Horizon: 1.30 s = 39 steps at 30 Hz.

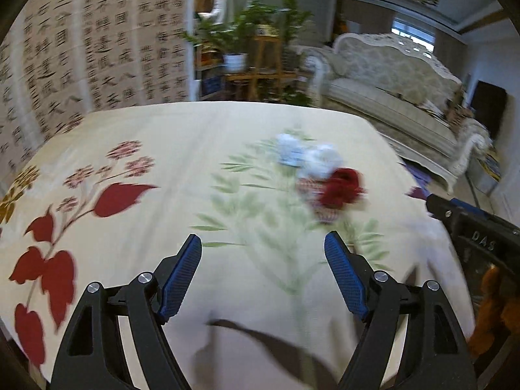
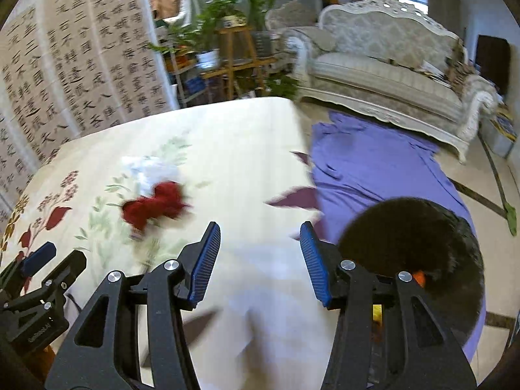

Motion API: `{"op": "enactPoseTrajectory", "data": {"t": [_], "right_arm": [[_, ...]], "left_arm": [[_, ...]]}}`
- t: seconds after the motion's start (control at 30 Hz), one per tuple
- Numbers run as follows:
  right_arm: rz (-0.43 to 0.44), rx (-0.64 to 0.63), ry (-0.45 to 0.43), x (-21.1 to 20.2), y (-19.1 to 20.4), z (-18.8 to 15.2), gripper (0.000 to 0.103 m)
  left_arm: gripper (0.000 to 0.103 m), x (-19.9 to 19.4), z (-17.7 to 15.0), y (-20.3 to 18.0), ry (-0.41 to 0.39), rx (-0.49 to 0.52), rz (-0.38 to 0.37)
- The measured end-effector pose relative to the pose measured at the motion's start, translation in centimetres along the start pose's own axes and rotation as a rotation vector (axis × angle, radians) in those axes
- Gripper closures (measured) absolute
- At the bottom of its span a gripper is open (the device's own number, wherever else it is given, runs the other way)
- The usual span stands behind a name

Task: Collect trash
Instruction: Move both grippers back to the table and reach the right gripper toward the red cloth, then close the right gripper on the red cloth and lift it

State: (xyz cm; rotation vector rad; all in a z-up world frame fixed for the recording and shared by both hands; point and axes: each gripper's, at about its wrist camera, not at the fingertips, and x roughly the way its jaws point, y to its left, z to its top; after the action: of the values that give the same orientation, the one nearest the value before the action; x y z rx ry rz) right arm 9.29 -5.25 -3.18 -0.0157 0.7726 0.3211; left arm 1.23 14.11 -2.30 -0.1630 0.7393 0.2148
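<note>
My left gripper [image 1: 262,243] hangs over the cream floral tablecloth [image 1: 162,149] with its blue pads [image 1: 180,279] spread wide and nothing between them. The trash sits ahead of it at about one o'clock: a crumpled red wrapper [image 1: 341,188] lying against white crumpled paper [image 1: 312,157], with a patterned scrap just under the red one. Motion blur smears the pile, so I can't tell exactly how many pieces it holds.

From my right gripper [image 2: 260,237] the same pile shows at about ten o'clock, the red wrapper [image 2: 156,203] in front and the white paper [image 2: 152,169] behind it, well apart from the fingertips. These jaws stand parted too, narrower than the left pair, and only bare cloth shows between the pads [image 2: 206,263].

At three to four o'clock of the right gripper, past the table edge, a round black bin [image 2: 412,243] stands on a purple sheet [image 2: 373,162] spread on the floor; something orange [image 2: 419,274] peeks from it. My left gripper's tip [image 2: 39,256] enters this view at nine o'clock.
</note>
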Motion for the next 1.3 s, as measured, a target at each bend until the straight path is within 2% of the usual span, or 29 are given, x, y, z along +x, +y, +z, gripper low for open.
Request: {"op": "enactPoseTrajectory", "data": {"t": [0.23, 0.47, 0.57, 0.87, 1.3], "right_arm": [[0.06, -0.046, 0.01, 1.9, 4.7, 2.1, 0.053], [0.067, -0.087, 0.051, 5.0, 7.9, 3.0, 0.053], [0.053, -0.092, 0.08, 6.0, 8.0, 2.7, 0.053], [0.006, -0.081, 0.097, 5.6, 5.7, 2.2, 0.053], [-0.005, -0.077, 0.122, 6.0, 5.4, 1.1, 0.052]], "left_arm": [[0.027, 0.3, 0.1, 5.4, 0.011, -0.092, 0.078], [0.027, 0.5, -0.1, 7.1, 0.027, -0.145, 0.073], [0.027, 0.6, -0.1, 6.8, 0.03, -0.135, 0.069], [0.027, 1.2, 0.1, 7.1, 0.046, -0.144, 0.056], [0.027, 1.3, 0.1, 7.1, 0.042, -0.131, 0.058]]}}
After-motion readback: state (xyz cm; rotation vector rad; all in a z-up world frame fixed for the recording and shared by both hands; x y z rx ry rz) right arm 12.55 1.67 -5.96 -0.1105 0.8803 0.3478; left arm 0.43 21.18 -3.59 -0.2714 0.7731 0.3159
